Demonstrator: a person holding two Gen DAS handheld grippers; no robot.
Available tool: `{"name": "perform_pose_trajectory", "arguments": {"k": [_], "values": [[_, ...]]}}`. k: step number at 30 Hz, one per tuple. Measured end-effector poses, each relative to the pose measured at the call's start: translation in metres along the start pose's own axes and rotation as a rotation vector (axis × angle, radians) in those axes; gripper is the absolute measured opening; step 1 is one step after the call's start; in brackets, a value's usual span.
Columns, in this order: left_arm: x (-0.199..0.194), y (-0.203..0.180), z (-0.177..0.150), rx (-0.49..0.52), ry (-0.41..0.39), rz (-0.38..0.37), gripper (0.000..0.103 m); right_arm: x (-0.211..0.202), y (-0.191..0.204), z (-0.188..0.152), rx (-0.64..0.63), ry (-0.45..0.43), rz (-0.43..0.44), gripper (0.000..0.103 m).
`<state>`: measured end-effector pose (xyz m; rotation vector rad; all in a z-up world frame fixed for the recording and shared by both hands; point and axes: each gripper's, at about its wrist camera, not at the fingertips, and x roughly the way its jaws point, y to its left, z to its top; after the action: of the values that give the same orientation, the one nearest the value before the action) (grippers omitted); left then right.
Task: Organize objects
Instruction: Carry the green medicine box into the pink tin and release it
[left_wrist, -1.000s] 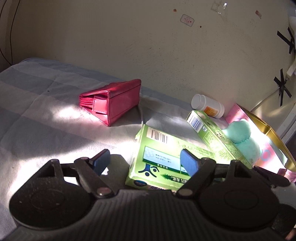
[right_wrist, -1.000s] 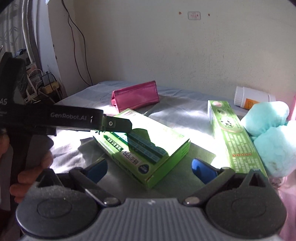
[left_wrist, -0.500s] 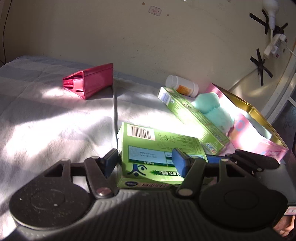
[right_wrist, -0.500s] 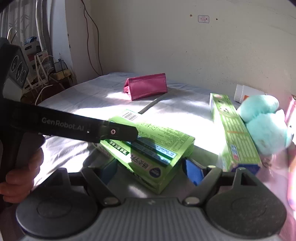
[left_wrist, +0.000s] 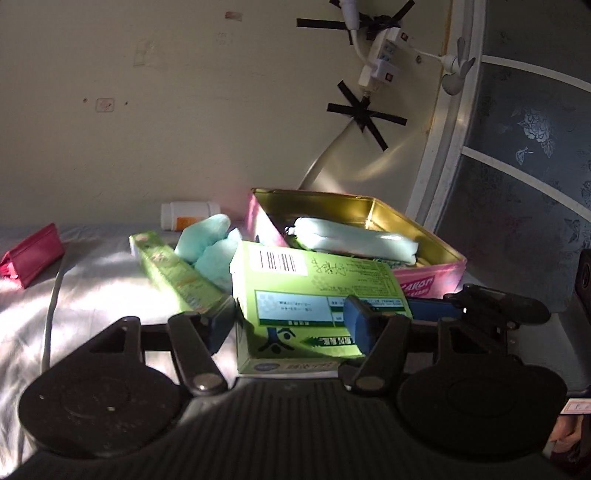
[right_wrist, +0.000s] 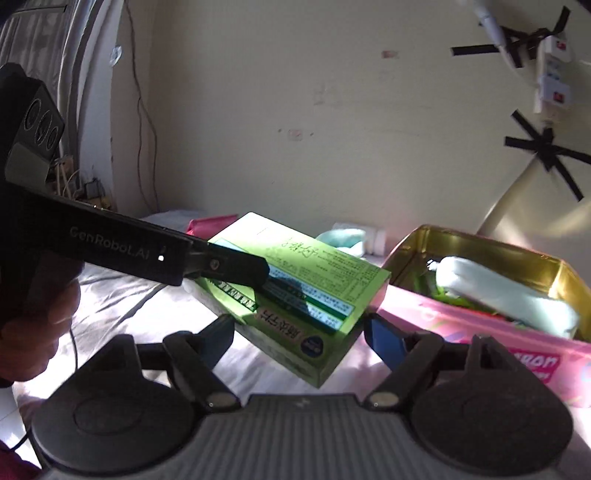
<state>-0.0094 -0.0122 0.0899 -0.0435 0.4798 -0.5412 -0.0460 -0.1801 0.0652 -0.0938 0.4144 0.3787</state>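
Note:
My left gripper (left_wrist: 291, 325) is shut on a flat green box (left_wrist: 314, 295) and holds it lifted off the bed, tilted, close to the pink tin (left_wrist: 436, 284). The box also shows in the right wrist view (right_wrist: 303, 291), with the left gripper's finger across it. The tin (right_wrist: 480, 325) has a gold inside and holds a pale blue pouch (left_wrist: 354, 240). My right gripper (right_wrist: 299, 332) is open and empty, just below the lifted box. A long green toothpaste box (left_wrist: 173, 273) and a teal plush (left_wrist: 210, 243) lie left of the tin.
A red pouch (left_wrist: 33, 254) lies at the far left of the bed. A white pill bottle (left_wrist: 188, 218) lies by the wall. A taped power strip (left_wrist: 380, 55) hangs on the wall; a window frame (left_wrist: 443, 162) stands to the right.
My left gripper closed on the green box, lifted it from the bed and carried it right toward the pink tin. The right gripper followed to the right, staying open.

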Motion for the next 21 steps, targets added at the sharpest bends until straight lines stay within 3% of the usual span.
{"name": "perform_pose_trajectory", "arguments": {"k": [2, 4, 10, 13, 17, 21], "values": [[0.023, -0.021, 0.023, 0.038, -0.011, -0.031, 0.067, -0.007, -0.030, 0.014, 0.022, -0.023, -0.049, 0.081], [0.055, -0.042, 0.041, 0.065, 0.017, -0.041, 0.067, -0.002, -0.064, 0.026, 0.043, 0.014, -0.077, 0.081], [0.164, -0.060, 0.076, 0.025, 0.276, -0.053, 0.068, 0.049, -0.178, 0.055, 0.241, 0.305, -0.008, 0.081], [0.204, -0.053, 0.083, -0.055, 0.362, -0.077, 0.069, 0.072, -0.217, 0.063, 0.329, 0.388, 0.020, 0.081], [0.242, -0.053, 0.080, -0.049, 0.410, -0.045, 0.068, 0.100, -0.237, 0.066, 0.359, 0.425, 0.001, 0.079], [0.264, -0.049, 0.077, -0.097, 0.373, -0.012, 0.069, 0.118, -0.238, 0.060, 0.344, 0.419, -0.076, 0.075]]}}
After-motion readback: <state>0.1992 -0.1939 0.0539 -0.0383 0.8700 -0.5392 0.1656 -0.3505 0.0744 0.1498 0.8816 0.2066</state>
